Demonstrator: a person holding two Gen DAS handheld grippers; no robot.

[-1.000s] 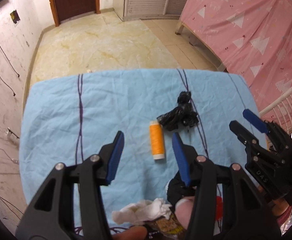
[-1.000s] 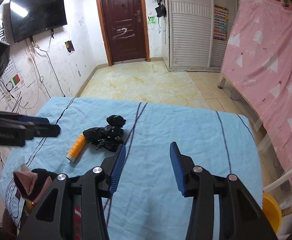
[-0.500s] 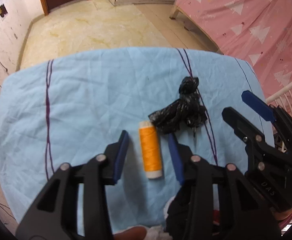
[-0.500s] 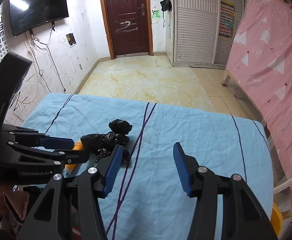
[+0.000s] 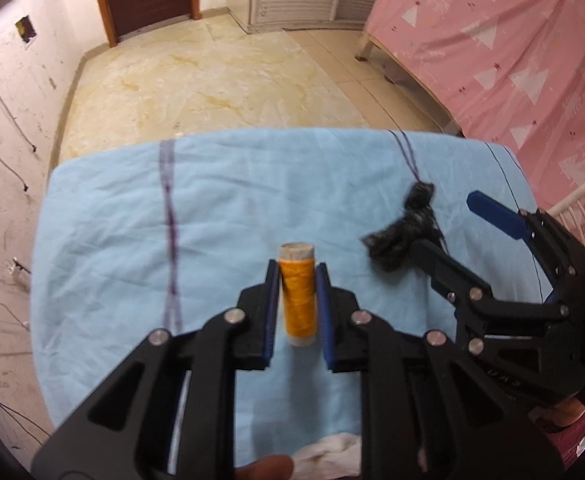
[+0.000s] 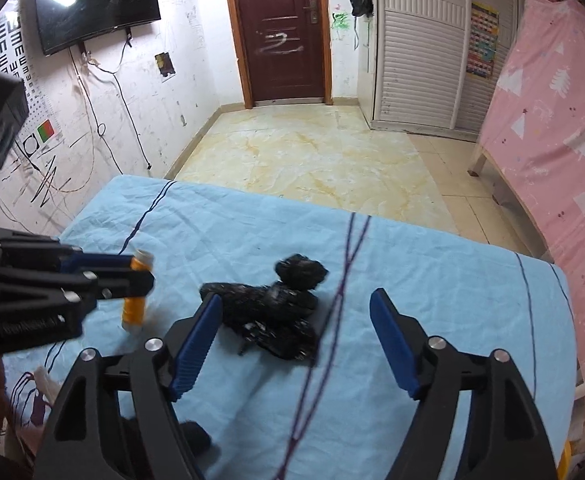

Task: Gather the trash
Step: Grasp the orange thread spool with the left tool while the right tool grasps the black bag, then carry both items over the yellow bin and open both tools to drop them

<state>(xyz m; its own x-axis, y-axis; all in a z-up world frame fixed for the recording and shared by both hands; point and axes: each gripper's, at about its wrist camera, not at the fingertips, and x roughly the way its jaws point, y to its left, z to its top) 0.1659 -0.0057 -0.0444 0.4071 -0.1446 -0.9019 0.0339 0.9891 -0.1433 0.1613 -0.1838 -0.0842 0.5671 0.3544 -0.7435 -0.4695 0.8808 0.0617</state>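
An orange thread spool (image 5: 298, 294) is gripped between the blue pads of my left gripper (image 5: 296, 276), which is shut on it over the blue cloth. It also shows in the right wrist view (image 6: 135, 292), tilted upright and held in the left gripper (image 6: 132, 270). A crumpled black plastic bag (image 6: 276, 312) lies on the cloth just ahead of my right gripper (image 6: 296, 312), which is open and empty, its left finger beside the bag. The bag also shows in the left wrist view (image 5: 406, 230), with the right gripper (image 5: 456, 228) by it.
The table is covered by a light blue cloth (image 5: 220, 200) with dark purple stripes. White crumpled tissue (image 5: 332, 456) lies at the near edge. A pink sheet (image 6: 552, 128) hangs at the right. Tiled floor (image 6: 312, 156) lies beyond the far edge.
My left gripper moved forward and closed on the orange spool, which now stands lifted off the cloth. My right gripper moved closer to the black bag, still open.
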